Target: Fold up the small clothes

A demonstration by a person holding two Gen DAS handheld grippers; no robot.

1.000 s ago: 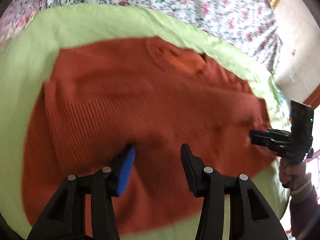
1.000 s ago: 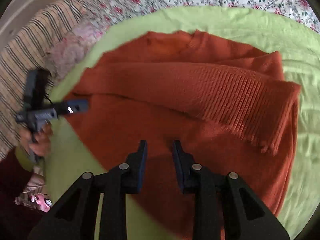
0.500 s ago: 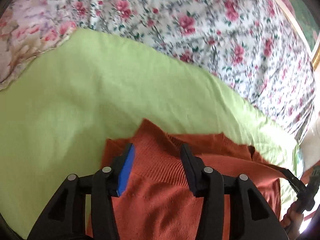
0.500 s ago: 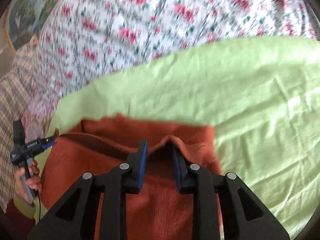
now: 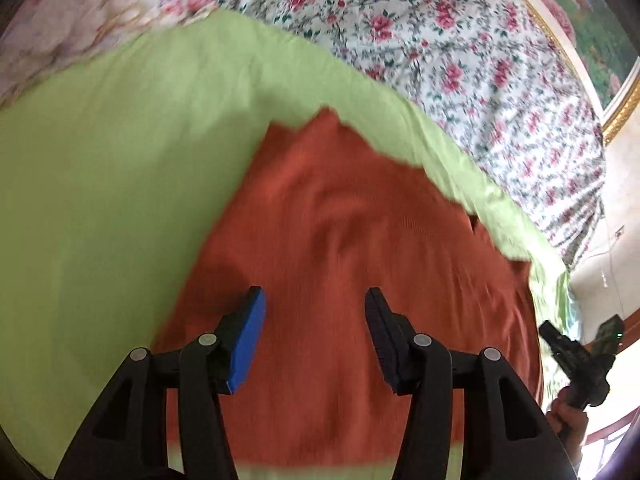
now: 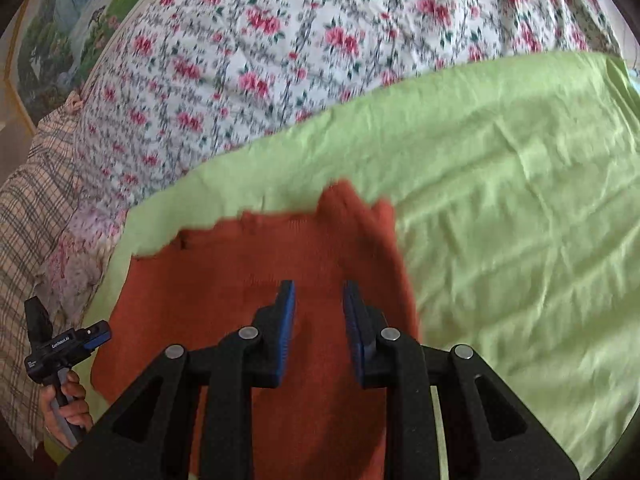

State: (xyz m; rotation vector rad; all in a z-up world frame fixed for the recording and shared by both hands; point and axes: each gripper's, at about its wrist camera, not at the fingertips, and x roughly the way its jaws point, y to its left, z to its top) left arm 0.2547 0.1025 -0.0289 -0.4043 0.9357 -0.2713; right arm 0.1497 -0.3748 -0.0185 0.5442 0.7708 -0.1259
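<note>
We see a bed (image 6: 320, 60) covered by a floral quilt (image 5: 460, 40), and over it we have spread a light green sheet (image 6: 520, 200) as the working surface. On that sheet lies the rust-orange knitted sweater (image 5: 340, 240), the one garment we can find; it sits flat in a compact, roughly rectangular shape with its far edge a little ragged and a small point of knit sticking up there. We judge that at least one fold is already in, since no sleeve hangs out to either side, and that what is left is perhaps a last fold across and some smoothing of the far edge; blur on the knit keeps us from counting the layers. Our left hand-held gripper (image 5: 314, 336) hovers over the near part of the sweater with its jaws wide apart and nothing between them. Our right hand-held gripper (image 6: 318, 320) is over the sweater's right side, its jaws parted by a narrower gap and likewise holding nothing. The only writing we find is a small white label on the side of the left unit in the right wrist view; we cannot read it with confidence.
</note>
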